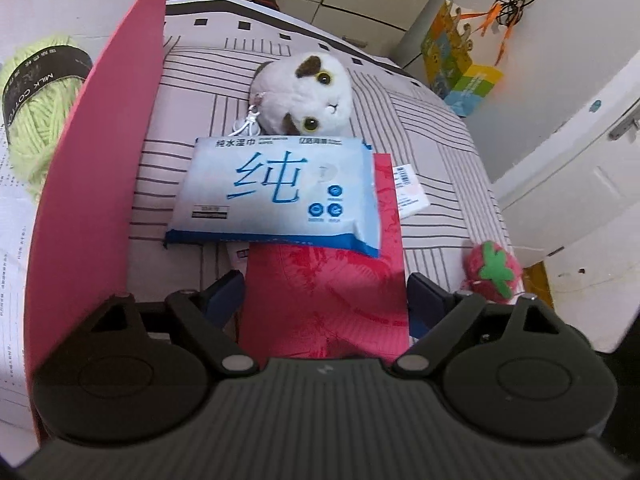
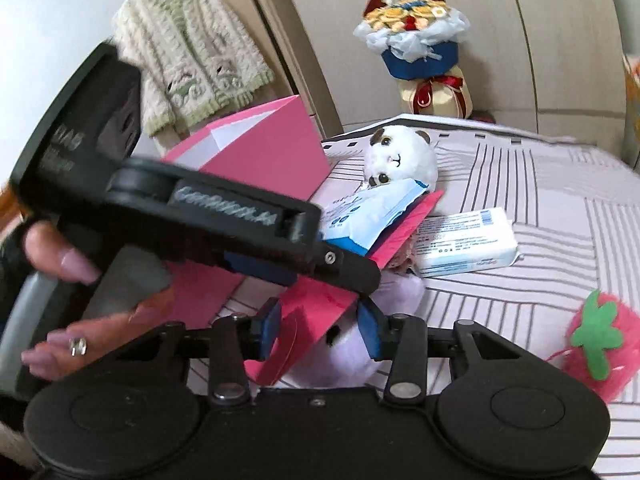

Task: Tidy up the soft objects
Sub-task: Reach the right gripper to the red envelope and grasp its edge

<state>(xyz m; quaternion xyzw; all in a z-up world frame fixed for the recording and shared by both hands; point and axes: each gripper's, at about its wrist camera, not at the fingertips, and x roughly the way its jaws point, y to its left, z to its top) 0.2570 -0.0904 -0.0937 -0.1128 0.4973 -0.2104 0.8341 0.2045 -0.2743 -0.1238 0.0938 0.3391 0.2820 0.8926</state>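
Early stage, we judge; most of it is left to do.

The bed (image 1: 440, 168) carries everything, and it is cluttered. The pink box (image 1: 100, 160) stands open along the bed's left edge. Only a green yarn ball (image 1: 36, 112) shows inside, so we count that as one item sorted.

The red packet (image 1: 328, 300) sits mid-bed and not in the box. It is tilted up off the sheet in the right wrist view. The wipes pack (image 1: 276, 192) lies on top of its far end, riding on it. The cat plush (image 1: 308, 92) is just behind the wipes, toward the far edge, and is loose. The tissue pack (image 2: 464, 240) lies flat beside the red packet, also loose. A purple plush (image 2: 348, 360) is partly hidden under the packet's near corner. The strawberry plush (image 1: 492, 272) sits near the bed's right edge, well apart from the box.

The left tongs (image 1: 322, 284) are wide. The red packet fills the gap side to side, so we read it as gripped across its width. The right tongs (image 2: 320, 320) are narrow, with the packet's corner and the purple plush between the pads. We can't tell whether they pinch either.

That leaves six soft things to put away, with the packet-and-wipes load likely first.
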